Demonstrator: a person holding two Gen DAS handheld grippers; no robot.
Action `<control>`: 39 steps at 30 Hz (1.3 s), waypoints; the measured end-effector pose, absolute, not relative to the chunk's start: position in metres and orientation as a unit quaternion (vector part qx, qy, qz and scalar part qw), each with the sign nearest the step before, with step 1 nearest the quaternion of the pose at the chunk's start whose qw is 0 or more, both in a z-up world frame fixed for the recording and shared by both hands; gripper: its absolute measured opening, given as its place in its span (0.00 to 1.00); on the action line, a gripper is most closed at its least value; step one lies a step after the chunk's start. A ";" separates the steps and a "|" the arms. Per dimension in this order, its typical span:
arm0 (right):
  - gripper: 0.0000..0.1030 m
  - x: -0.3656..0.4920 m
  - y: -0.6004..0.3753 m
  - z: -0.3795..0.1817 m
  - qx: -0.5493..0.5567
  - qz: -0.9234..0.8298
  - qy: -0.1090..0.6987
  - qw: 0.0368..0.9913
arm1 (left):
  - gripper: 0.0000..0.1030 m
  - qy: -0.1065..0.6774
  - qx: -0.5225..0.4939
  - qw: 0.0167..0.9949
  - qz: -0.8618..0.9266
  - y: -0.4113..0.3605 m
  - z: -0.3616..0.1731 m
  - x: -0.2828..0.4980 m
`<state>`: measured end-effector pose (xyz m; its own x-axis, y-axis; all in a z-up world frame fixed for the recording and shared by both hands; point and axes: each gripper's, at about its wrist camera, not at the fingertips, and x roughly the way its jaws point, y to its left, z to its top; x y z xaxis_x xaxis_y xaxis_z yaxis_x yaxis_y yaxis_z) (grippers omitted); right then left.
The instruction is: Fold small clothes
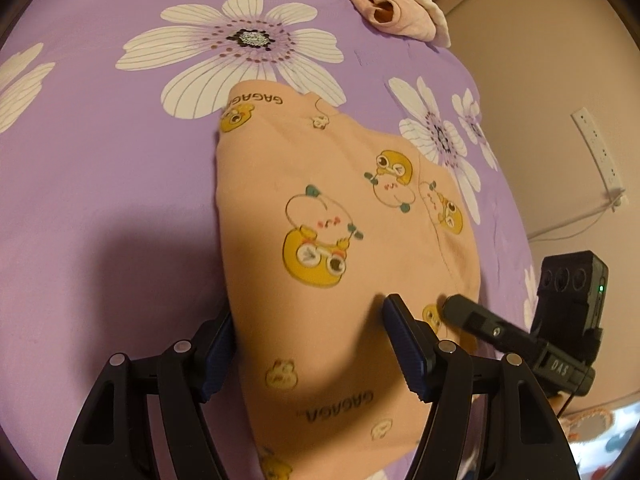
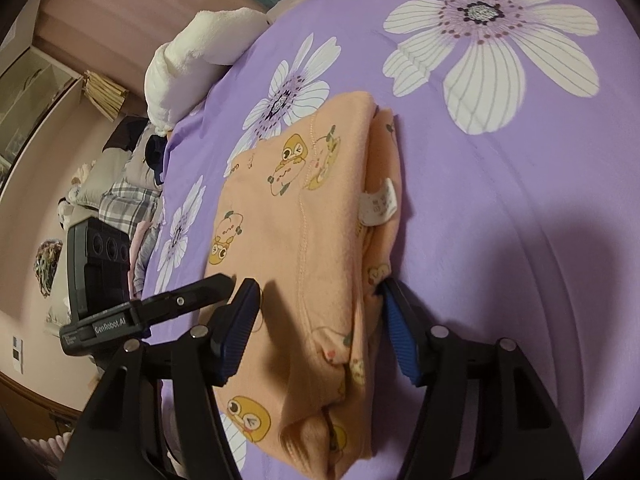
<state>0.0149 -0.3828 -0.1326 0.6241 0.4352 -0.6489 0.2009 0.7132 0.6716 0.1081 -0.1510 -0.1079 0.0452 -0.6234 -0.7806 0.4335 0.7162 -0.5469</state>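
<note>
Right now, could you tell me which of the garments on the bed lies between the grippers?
The peach cartoon-print garment, folded flat mid-bed. The pink garment lies crumpled at the far edge.

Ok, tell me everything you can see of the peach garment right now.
The peach garment is a soft, fleecy-looking piece printed with yellow cartoon characters and "GAGAGA" lettering. It lies folded in layers on the purple floral bedsheet, with a stitched seam along its top and a white care label sticking out at one edge. The left gripper and right gripper each straddle its near end, open, fingers at either side; whether they touch the cloth is unclear.
</note>
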 end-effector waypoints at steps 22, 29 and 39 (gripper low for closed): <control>0.30 0.038 -0.364 -0.131 0.308 0.050 0.418 0.853 | 0.49 0.575 -0.080 0.733 -0.354 -0.159 -0.107 0.118; 0.27 0.039 -0.347 -0.116 0.245 0.028 0.416 0.875 | 0.32 0.568 -0.079 0.740 -0.352 -0.155 -0.102 0.114; 0.26 0.031 -0.330 -0.090 0.212 0.022 0.387 0.897 | 0.26 0.546 -0.074 0.750 -0.365 -0.151 -0.081 0.100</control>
